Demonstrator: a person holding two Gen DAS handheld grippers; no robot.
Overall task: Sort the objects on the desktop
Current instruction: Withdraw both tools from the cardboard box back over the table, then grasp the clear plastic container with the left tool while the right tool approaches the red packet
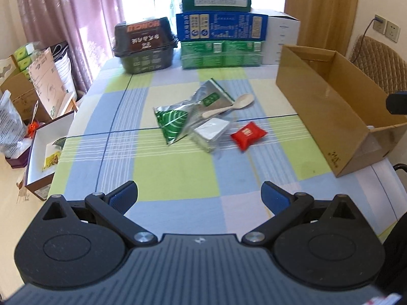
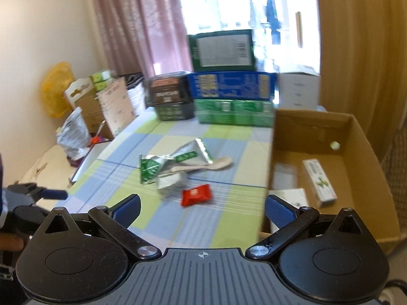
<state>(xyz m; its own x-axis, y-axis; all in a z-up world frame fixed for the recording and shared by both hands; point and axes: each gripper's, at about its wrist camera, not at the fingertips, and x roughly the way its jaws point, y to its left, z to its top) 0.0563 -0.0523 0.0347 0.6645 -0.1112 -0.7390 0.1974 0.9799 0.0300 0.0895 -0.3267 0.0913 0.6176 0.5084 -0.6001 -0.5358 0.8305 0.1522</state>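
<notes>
Both tools wide open and empty here: left tool [image 1: 199, 195], right tool [image 2: 202, 209], hovering short of the pile on the checked worktop [image 1: 178, 178]. The red packet [image 1: 248, 135] sits nearest the cardboard box [image 1: 328, 117], clear of the rest, so it looks like the easy first pick: come down over it, pinch across its short side. Trickier is the pale spoon [image 1: 229, 108], lying across the silver-green foil pouch [image 1: 188, 113], with a clear-wrapped white block [image 1: 211, 132] against the pouch's near edge. The box already holds small white cartons [image 2: 319, 180], as seen from the right wrist
</notes>
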